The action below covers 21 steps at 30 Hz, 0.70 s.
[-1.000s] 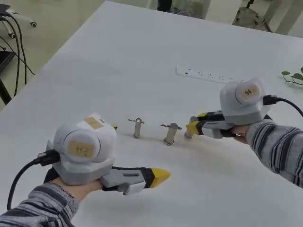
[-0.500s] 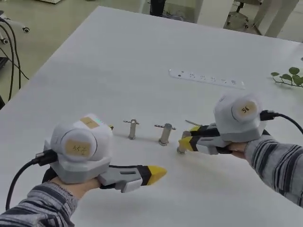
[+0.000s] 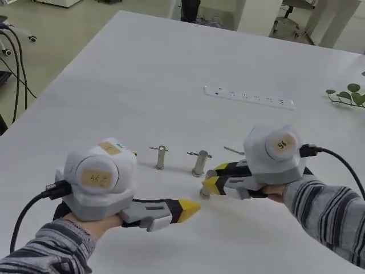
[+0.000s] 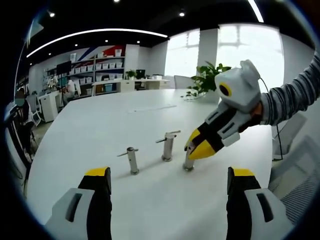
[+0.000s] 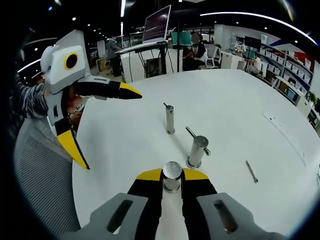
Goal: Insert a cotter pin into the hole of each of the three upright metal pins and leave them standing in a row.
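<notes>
Silver metal pins stand on the white table (image 3: 114, 74) in the head view: the left pin (image 3: 161, 157) and middle pin (image 3: 199, 162) carry cotter pins, and a loose thin cotter pin (image 3: 233, 150) lies just beyond them. Left gripper view: the yellow-tipped left gripper (image 4: 170, 173) gapes wide, holding nothing. Right gripper view: the right gripper (image 5: 172, 179) clamps the bare third pin (image 5: 172, 170)

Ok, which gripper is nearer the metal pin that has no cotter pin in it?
Right. The right gripper is shut on the bare metal pin, a jaw on each side. The left gripper is open and back from it, with bare table between.
</notes>
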Each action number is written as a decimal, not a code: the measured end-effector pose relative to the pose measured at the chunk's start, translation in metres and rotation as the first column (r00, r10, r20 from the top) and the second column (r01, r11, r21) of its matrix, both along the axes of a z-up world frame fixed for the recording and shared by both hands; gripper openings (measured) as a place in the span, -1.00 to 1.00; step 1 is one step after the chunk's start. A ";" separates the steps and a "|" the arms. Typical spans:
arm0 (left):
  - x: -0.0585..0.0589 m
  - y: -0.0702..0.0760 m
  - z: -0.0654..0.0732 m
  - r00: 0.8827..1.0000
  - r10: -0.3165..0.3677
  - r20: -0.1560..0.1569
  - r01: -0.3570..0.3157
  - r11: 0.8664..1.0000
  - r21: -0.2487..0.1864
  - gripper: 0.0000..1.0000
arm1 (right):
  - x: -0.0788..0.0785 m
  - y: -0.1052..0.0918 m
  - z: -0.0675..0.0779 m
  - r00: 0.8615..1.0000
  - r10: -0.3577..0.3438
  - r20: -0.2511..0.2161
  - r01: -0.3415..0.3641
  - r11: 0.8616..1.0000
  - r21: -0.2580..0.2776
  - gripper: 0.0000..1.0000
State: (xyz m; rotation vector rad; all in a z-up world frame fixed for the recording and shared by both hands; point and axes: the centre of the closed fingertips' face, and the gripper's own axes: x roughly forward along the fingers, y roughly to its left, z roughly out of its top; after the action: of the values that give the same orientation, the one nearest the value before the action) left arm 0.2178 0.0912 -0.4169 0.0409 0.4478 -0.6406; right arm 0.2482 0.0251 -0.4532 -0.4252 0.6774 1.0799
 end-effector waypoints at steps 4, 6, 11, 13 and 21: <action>0.000 -0.001 0.000 1.000 -0.001 0.000 0.001 1.000 -0.001 0.91 | -0.002 0.000 -0.002 1.000 0.009 0.002 -0.009 1.000 -0.008 -0.83; -0.001 -0.001 0.000 1.000 -0.005 -0.001 0.005 1.000 0.001 0.91 | -0.003 0.001 -0.003 1.000 0.015 0.016 -0.015 1.000 -0.014 -0.83; -0.001 -0.002 -0.001 1.000 -0.008 -0.002 0.008 1.000 0.002 0.91 | -0.005 0.000 -0.004 1.000 -0.006 0.005 0.006 1.000 0.006 -0.83; -0.002 -0.003 -0.001 1.000 -0.010 -0.005 0.010 1.000 0.004 0.91 | -0.005 0.000 -0.004 1.000 -0.008 0.014 0.007 1.000 0.009 -0.83; -0.003 -0.005 -0.002 1.000 -0.022 -0.006 0.022 1.000 0.004 0.91 | -0.006 0.001 -0.004 0.999 -0.038 0.003 0.038 0.999 0.011 -0.81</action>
State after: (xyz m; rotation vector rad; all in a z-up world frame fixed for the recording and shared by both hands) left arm 0.2147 0.0862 -0.4191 0.0475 0.4551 -0.6615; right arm 0.2426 0.0263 -0.4575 -0.4028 0.6740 1.0462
